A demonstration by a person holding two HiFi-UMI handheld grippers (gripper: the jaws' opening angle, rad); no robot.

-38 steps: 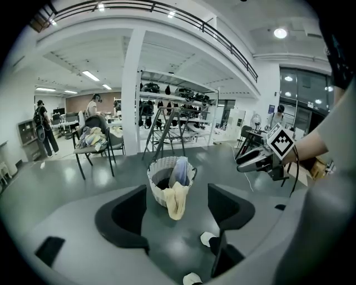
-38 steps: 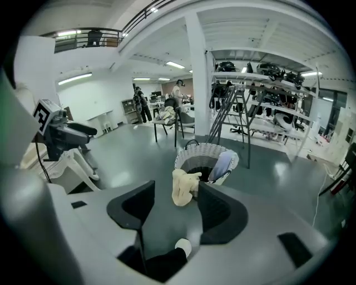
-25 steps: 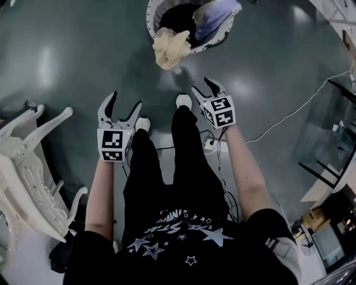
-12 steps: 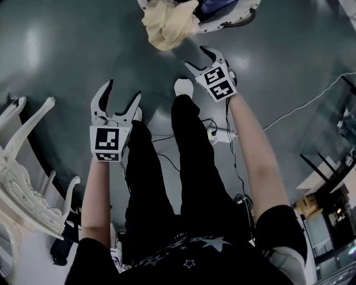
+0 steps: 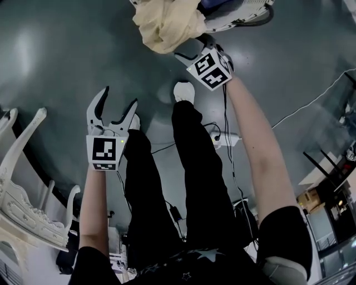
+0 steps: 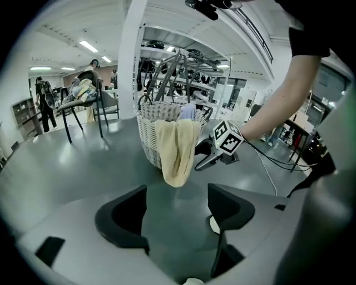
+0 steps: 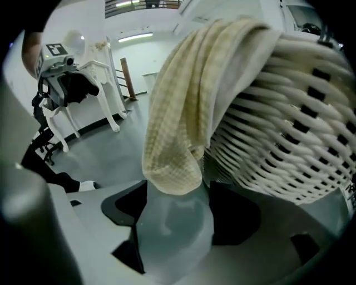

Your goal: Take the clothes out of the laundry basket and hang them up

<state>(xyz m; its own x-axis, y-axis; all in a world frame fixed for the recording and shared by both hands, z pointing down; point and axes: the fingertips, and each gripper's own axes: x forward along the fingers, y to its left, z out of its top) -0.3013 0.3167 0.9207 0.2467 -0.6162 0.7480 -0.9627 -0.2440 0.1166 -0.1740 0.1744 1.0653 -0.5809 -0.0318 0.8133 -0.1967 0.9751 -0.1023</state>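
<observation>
A white wicker laundry basket (image 5: 240,15) (image 6: 149,125) (image 7: 289,145) stands on the grey floor ahead of me. A cream waffle cloth (image 5: 167,25) (image 6: 177,150) (image 7: 183,106) hangs over its rim and down the outside. A bluish garment (image 6: 187,111) lies inside. My right gripper (image 5: 194,48) (image 6: 199,157) (image 7: 177,192) is at the basket's side, its jaws opening. The cloth's lower end hangs just ahead of the tips, and the pads do not press on it. My left gripper (image 5: 118,97) (image 6: 177,206) is held back over my left leg, open and empty.
A white ornate chair (image 5: 22,183) (image 7: 103,83) stands at my left. Cables and a power strip (image 5: 231,138) lie on the floor by my feet. Behind the basket are a metal rack (image 6: 178,67) and chairs with clothes on them (image 6: 83,94).
My right gripper has moved forward to the basket, up to the hanging cream cloth, and its jaws have widened. The left gripper stays open in about the same place.
</observation>
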